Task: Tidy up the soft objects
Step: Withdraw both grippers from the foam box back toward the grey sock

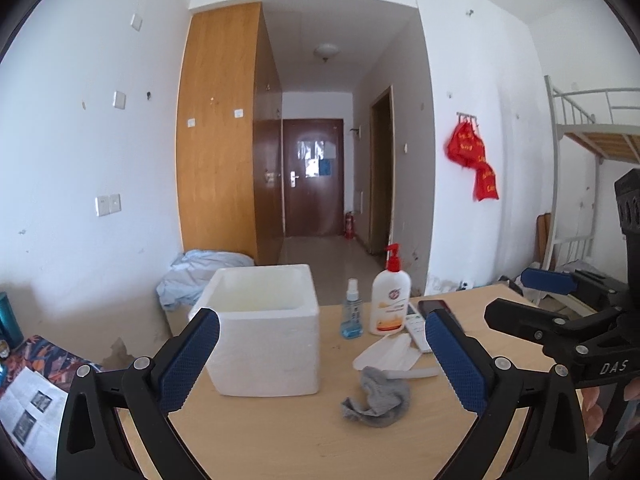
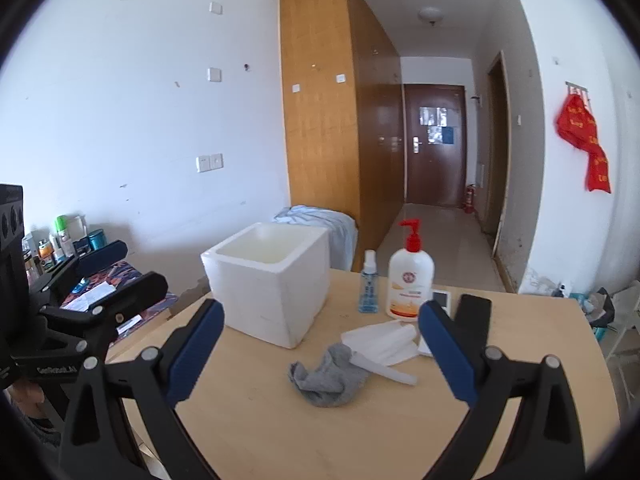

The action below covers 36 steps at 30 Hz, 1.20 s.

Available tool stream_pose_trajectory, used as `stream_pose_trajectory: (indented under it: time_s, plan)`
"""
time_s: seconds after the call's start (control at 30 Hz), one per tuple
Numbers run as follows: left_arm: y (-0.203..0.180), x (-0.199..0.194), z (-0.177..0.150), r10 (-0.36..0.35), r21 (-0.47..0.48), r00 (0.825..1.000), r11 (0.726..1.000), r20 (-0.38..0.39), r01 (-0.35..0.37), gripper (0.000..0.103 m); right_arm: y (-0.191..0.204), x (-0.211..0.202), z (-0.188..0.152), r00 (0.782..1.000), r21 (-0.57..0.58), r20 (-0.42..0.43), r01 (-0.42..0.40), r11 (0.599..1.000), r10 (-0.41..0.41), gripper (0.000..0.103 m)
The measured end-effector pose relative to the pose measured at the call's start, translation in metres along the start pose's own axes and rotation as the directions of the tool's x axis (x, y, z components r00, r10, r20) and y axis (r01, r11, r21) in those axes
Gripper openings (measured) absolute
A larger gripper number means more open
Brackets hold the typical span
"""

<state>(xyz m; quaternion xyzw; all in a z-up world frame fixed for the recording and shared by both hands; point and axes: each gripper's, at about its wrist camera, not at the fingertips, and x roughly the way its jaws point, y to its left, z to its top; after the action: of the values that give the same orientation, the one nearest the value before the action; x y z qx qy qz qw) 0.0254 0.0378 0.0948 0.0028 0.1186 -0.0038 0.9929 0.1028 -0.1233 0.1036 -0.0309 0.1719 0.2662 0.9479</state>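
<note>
One grey sock (image 2: 328,376) sits crumpled on the wooden table (image 2: 520,360), and it's the only sock in sight. It lies ahead of the right gripper (image 2: 320,340), between its two blue-padded fingers and a touch left of centre, untouched. From the left wrist camera the same sock (image 1: 378,396) sits ahead of the left gripper (image 1: 322,356), nearer its right-hand finger, also untouched. Both grippers have their jaws spread wide, holding nothing.

Just behind the sock, touching it, lies one pile of white paper packets (image 2: 384,340). To its left stands one white foam box (image 2: 268,284), top open. Behind the packets stand two bottles: one small blue spray bottle (image 2: 368,284) and one white pump bottle (image 2: 411,276) with a red pump. Right of those, one white remote (image 2: 442,300) and one black phone (image 2: 474,316) lie flat.
</note>
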Motion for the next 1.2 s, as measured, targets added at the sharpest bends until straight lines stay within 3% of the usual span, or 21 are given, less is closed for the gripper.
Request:
stream_pose_trajectory:
  time_s: [0.17, 0.4, 0.57, 1.2]
  plan:
    - [-0.007, 0.000, -0.011, -0.014, -0.024, 1.000, 1.000, 0.022, 0.015, 0.103, -0.009, -0.012, -0.017, 0.999, 0.002, 0.016, 0.036, 0.999, -0.036, 0.099]
    - [-0.021, 0.013, -0.030, -0.062, -0.042, 0.998, 0.997, -0.025, 0.061, 0.103, -0.027, -0.019, -0.042, 0.996, 0.038, -0.001, 0.090, 0.995, -0.090, 0.099]
    - [-0.031, 0.017, -0.041, -0.091, -0.034, 0.996, 0.995, -0.019, 0.091, 0.103, -0.036, -0.021, -0.061, 0.993, 0.051, -0.014, 0.120, 0.991, -0.119, 0.099]
    - [-0.048, 0.034, -0.083, -0.159, -0.038, 0.986, 0.987, -0.044, 0.157, 0.103, -0.046, -0.014, -0.093, 0.992, 0.084, -0.080, 0.104, 0.991, -0.097, 0.099]
